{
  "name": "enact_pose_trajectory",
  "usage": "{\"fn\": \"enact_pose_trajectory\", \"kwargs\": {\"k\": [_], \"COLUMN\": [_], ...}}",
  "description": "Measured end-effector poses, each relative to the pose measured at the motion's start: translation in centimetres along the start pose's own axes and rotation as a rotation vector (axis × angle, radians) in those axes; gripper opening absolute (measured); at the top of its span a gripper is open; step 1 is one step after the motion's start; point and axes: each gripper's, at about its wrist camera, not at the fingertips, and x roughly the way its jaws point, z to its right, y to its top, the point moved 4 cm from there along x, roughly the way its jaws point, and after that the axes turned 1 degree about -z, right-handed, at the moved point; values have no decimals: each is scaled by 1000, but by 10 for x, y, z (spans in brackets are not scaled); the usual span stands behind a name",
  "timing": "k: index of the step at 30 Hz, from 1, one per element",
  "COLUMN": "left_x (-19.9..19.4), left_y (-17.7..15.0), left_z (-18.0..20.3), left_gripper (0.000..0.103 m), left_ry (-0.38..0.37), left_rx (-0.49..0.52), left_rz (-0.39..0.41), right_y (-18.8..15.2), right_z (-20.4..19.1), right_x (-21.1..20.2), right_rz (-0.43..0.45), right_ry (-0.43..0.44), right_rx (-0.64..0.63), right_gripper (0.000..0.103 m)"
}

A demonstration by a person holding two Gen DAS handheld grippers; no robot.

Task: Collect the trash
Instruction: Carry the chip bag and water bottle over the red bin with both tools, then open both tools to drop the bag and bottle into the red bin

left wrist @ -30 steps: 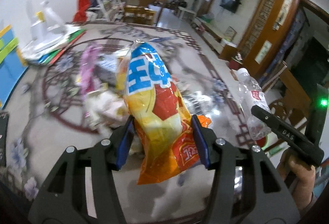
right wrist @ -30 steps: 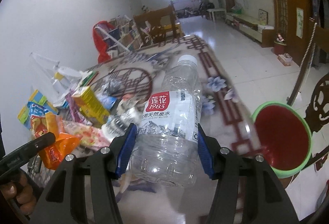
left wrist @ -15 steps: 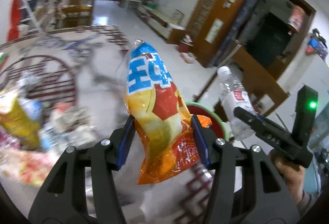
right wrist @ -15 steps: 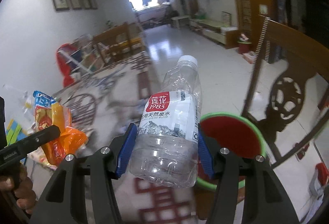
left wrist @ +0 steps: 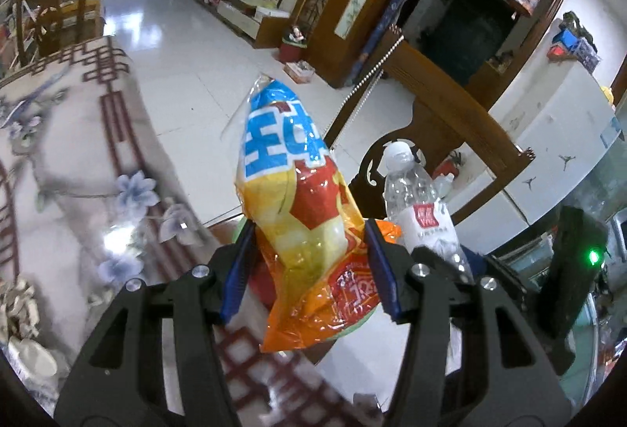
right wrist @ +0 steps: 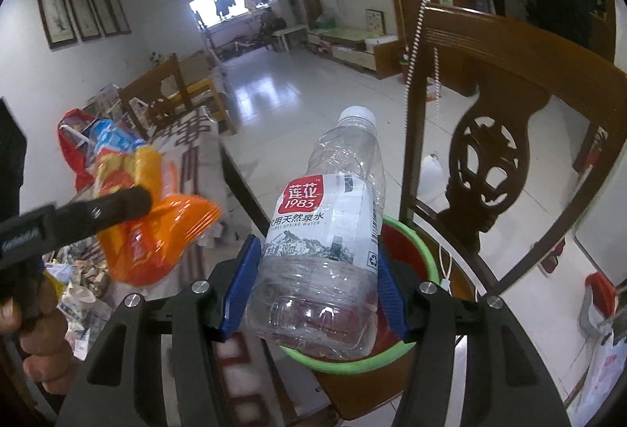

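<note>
We hold our left gripper (left wrist: 309,270) clamped on a yellow-and-orange snack bag (left wrist: 301,231), and our right gripper (right wrist: 313,282) clamped on a clear empty water bottle (right wrist: 325,231). Both hang over a red basin with a green rim (right wrist: 423,254) standing beside the patterned table (left wrist: 78,172). A carved wooden chair (right wrist: 486,152) rises just behind the basin. Only the right view shows the basin clearly; in the left view the bag hides it.

The bottle (right wrist: 325,231) hides most of the bin (right wrist: 407,242).
</note>
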Motion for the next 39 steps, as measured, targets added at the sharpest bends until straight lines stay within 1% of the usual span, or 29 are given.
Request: {"fn": "enact_pose_trajectory", "kwargs": {"k": [5,10,12,16,18,19,20,21,23,24,25,26,29,33,39], "left_x": [32,48,53,64,67,68,69,70,70,69,68,67,62,48,13], "left_y": [10,18,22,27,31,32,33,33,33,33,34,34,35,33,26], "left_z": [3,3,6,8,10,11,12,12,13,13,12,11,8,1,-12], "left_gripper": [53,53,53,57,60,63,68,71,78,82,92,94,96,97,97], "left_ry": [-5,-21,-27,-53,-54,-56,-57,-57,-66,-69,-78,-88,-96,-87,-25], "left_rx": [-1,-28,-22,-37,-50,-54,-59,-61,-65,-71,-81,-92,-105,-107,-96], "left_rz": [-47,-70,-78,-93,-88,-87,-87,-87,-85,-82,-79,-77,-70,-53,0], "right_y": [2,0,-1,-3,-2,-2,-2,-2,-2,-1,-2,-2,-1,1,3], "right_z": [11,12,10,10,9,8,8,7,3,2,-1,-3,-3,-2,-15], "right_x": [8,18,22,28,30,30,31,31,30,30,30,30,28,25,21], "right_rz": [-14,-47,-55,-71,-73,-73,-75,-75,-66,-63,-63,-63,-54,-39,-22], "right_ry": [-14,-10,-12,-12,-16,-20,-24,-17,-12,-18,-24,-25,-27,-23,-14], "right_rx": [10,10,-2,-12,-15,-19,-21,-18,-30,-39,-54,-62,-63,-55,-79], "right_gripper": [55,55,55,55,56,56,63,74,85,88,89,89,90,90,91]}}
